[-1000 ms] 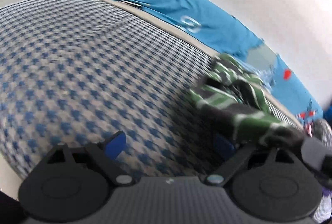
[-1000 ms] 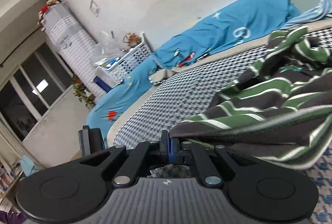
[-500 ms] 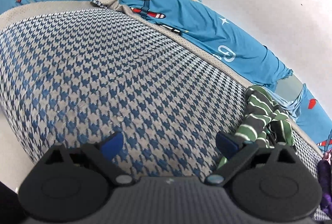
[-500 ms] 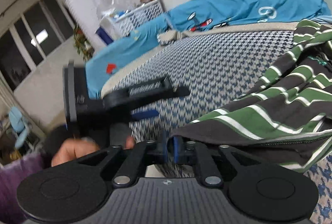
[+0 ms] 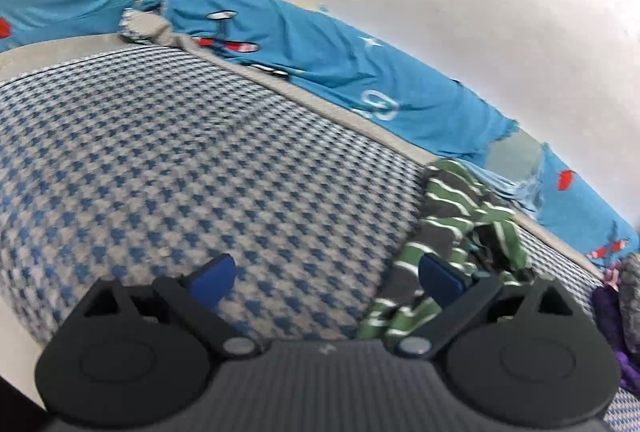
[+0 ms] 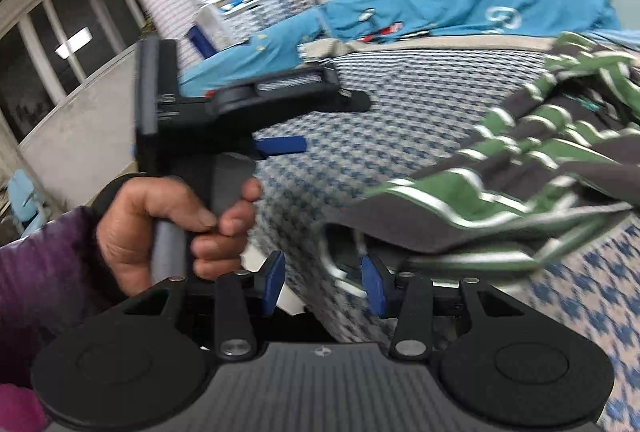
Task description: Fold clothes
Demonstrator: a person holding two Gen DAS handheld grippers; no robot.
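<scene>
A crumpled garment with green, grey and white stripes (image 5: 460,228) lies on the blue houndstooth cushion (image 5: 200,171), right of centre in the left wrist view. My left gripper (image 5: 326,278) is open above the cushion, and its right pad (image 5: 440,280) overlaps the garment's left edge. In the right wrist view the garment (image 6: 520,171) fills the right side, its blurred hem hanging just above my right gripper (image 6: 323,284). That gripper's jaws stand apart. A hand (image 6: 168,228) holds the left gripper (image 6: 320,123) further left, open over the cushion (image 6: 400,111).
A blue printed sheet (image 5: 340,71) runs along the cushion's far edge against a white wall. A white basket of items (image 6: 272,3) and dark windows (image 6: 48,71) are at the far left. The cushion's front edge drops off just beneath my grippers.
My right gripper, shut on the garment's hem a second ago, has opened. The left gripper has swung into the right wrist view and stays open.
</scene>
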